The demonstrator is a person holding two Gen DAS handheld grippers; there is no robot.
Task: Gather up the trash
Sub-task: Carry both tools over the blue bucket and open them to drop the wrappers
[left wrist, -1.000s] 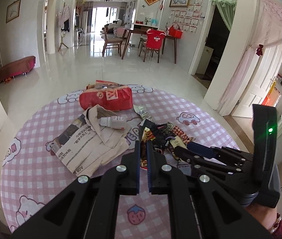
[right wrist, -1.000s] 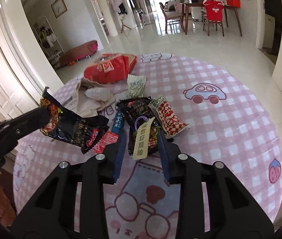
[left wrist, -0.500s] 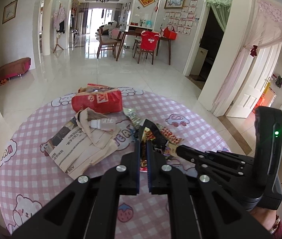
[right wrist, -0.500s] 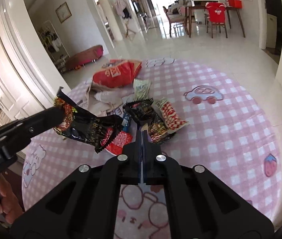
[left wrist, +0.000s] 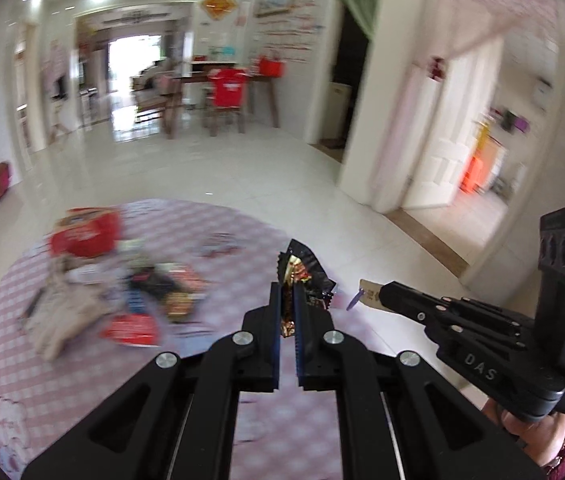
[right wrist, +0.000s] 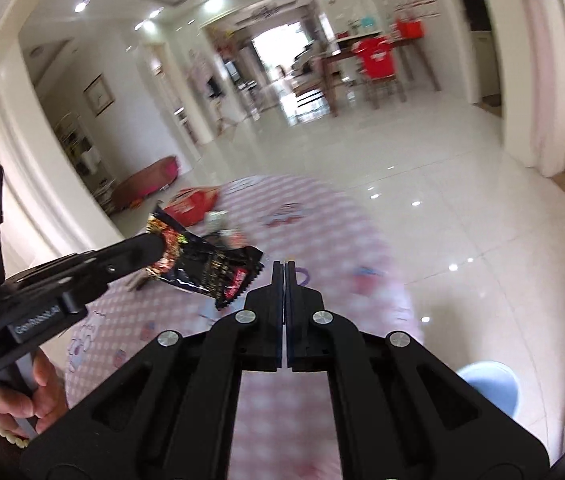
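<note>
A crinkled black foil snack wrapper with red and gold print (left wrist: 302,276) hangs in the air above the near right edge of the round pink checked mat (left wrist: 62,380), pinched between the closed jaws of the left claw (left wrist: 288,312). Just to its right, the right claw (left wrist: 380,298) has clamped down on a small tan paper tag with a purple loop (left wrist: 366,296), which sticks out of its tip; its jaws have just been closing and now meet with no gap in its own view (right wrist: 284,276).

The other litter lies blurred on the far left part of the mat: a red plastic bag (left wrist: 84,234), a crumpled beige paper (left wrist: 60,312), several dark snack packets (left wrist: 162,290) and a flat red wrapper (left wrist: 132,330). A pale blue round bin (right wrist: 490,386) stands on the glossy white tiled floor (right wrist: 462,200), off the mat's right edge. A hand (right wrist: 14,400) grips the left handle.
</note>
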